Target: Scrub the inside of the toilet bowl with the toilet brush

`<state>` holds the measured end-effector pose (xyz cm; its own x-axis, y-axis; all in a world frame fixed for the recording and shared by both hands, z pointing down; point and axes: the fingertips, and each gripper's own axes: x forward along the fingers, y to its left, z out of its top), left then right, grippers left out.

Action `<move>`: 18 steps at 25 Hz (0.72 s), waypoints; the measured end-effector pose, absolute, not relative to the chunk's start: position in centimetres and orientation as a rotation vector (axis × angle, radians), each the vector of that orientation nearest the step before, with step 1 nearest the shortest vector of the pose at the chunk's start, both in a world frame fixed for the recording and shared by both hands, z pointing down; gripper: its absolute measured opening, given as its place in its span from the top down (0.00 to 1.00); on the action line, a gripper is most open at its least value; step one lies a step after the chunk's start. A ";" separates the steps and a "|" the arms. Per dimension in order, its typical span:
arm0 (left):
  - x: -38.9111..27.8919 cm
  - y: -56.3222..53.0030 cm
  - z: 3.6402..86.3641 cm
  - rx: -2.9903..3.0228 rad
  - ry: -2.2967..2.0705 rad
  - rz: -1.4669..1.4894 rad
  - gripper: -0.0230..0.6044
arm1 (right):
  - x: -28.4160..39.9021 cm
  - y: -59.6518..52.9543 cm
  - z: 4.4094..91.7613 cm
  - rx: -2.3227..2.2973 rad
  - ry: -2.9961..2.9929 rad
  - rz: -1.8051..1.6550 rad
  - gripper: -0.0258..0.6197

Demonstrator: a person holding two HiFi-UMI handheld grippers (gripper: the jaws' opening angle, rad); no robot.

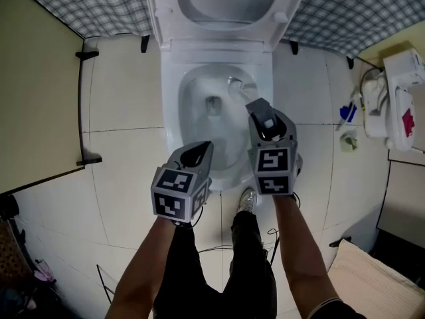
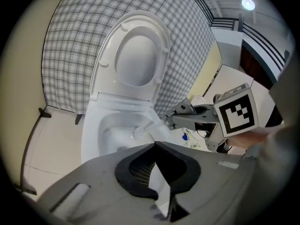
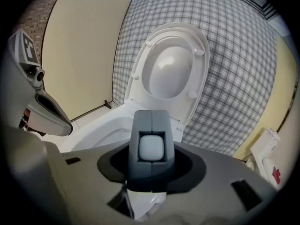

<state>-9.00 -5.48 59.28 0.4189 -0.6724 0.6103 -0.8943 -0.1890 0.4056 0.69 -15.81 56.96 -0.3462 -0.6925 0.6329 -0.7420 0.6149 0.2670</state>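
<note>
white plastic with soft bristle: the toilet brush [image 1: 238, 89] runs from the right gripper [image 1: 260, 108] forward and down into the toilet bowl [image 1: 171, 111], its head just beyond the jaw tips at the bowl's far right wall. the right jaws are clamped on the upper end of the handle, whose pale butt shows between them in the right gripper view. the left gripper [image 1: 199, 153] hovers over the near rim, left of the right jaws and apart from them. its jaws appear closed on nothing, though its own view is partly shadowed.

handling, as judged: the brush is light and its handle stiff and smooth, slick when wet. the bristles are springy. a hold high on the handle gives reach but lets the head twist, so a firm clamp is wanted.

room: the raised seat and lid [image 1: 229, 5] stand beyond the jaws. the glazed rim rings the working space, and tiled floor [image 1: 126, 98] lies to either side.
</note>
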 end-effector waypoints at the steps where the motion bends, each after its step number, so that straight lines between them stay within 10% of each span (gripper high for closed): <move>1: -9.1 -5.3 59.2 1.942 -1.321 0.385 0.95 | 0.8 -15.6 57.0 1.138 -2.088 0.100 0.67; 18: -11.3 -2.5 57.5 2.003 -1.281 0.372 0.95 | 0.8 -8.9 58.4 0.596 -1.835 -0.304 0.67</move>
